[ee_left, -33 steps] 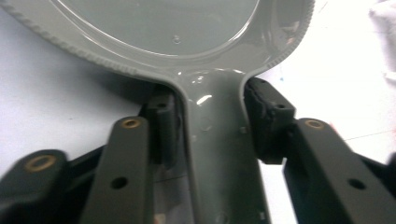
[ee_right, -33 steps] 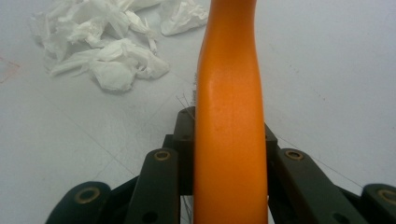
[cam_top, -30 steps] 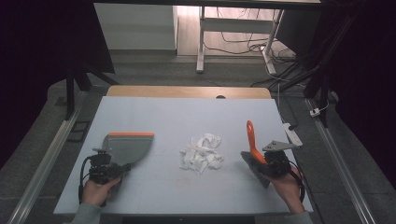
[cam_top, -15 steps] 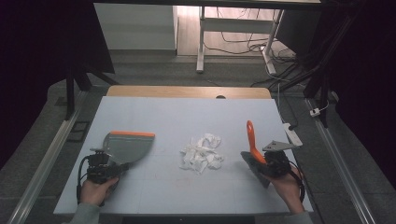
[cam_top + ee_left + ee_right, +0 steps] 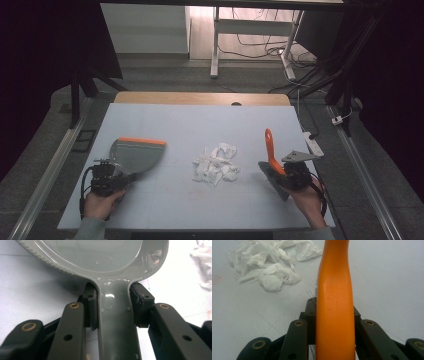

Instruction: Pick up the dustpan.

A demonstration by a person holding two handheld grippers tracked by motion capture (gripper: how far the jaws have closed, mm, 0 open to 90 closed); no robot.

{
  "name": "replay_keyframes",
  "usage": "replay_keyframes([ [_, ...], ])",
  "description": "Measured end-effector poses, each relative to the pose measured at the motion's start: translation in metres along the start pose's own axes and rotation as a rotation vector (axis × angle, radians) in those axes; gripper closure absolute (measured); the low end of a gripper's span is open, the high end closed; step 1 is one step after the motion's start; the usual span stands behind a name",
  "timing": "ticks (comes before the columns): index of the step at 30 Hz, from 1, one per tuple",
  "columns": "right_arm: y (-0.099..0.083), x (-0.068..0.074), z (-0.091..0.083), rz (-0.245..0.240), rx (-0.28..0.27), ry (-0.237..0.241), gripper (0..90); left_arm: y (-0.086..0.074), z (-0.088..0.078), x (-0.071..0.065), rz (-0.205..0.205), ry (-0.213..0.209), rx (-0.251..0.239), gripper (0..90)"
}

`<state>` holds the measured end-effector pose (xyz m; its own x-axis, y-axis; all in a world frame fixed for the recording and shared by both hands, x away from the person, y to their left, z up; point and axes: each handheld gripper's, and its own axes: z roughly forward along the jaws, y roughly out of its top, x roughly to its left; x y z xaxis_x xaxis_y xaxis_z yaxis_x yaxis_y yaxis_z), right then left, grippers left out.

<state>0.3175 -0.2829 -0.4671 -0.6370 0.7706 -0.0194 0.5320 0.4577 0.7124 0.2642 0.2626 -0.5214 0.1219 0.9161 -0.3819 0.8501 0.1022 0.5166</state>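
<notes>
Little has shifted since the earlier frame: both hands stay where they were and only the left claw (image 5: 111, 176) has just finished closing, its pads now pressed against the neck of the grey dustpan (image 5: 135, 155). In the left gripper view the dustpan's handle (image 5: 117, 322) runs straight up between the two black jaws, clamped on both sides, with the pan's bowl spreading out just beyond them. The dustpan lies flat on the pale blue bench (image 5: 200, 125), its orange lip turned away from the person, on the left of the high view. On the right, the right claw (image 5: 287, 175) is clamped on the orange handle of a brush (image 5: 270, 150), which rises tilted from the claw while the dark brush head sits low at the bench surface. The right gripper view shows that orange handle (image 5: 335, 305) gripped firmly between the jaws. Between the two tools, near the middle of the bench, lies a heap of crumpled white paper scraps (image 5: 216, 164), apart from both dustpan and brush
</notes>
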Motion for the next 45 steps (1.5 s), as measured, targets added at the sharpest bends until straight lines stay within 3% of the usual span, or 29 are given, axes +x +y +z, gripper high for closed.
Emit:
replay_keyframes([
  [6, 0.0, 0.0, -0.001, -0.002, -0.007, -0.002, 71.3, 0.0, -0.005, 0.002, 0.029, -0.018, -0.035, 61.8],
  [12, 0.001, 0.001, -0.001, -0.005, -0.01, -0.001, 71.3, 0.002, -0.01, 0.004, 0.09, -0.047, -0.068, 61.8],
  [21, 0.001, -0.001, -0.003, 0.002, -0.024, 0.001, 71.4, 0.004, -0.022, 0.008, 0.162, -0.117, -0.127, 61.8],
  [36, 0.003, 0.0, -0.004, 0.008, -0.043, 0.003, 71.4, 0.005, -0.027, 0.004, 0.263, -0.199, -0.147, 61.8],
  [45, 0.004, -0.001, -0.006, 0.007, -0.058, 0.005, 71.4, 0.006, -0.034, 0.0, 0.324, -0.226, -0.158, 61.8],
])
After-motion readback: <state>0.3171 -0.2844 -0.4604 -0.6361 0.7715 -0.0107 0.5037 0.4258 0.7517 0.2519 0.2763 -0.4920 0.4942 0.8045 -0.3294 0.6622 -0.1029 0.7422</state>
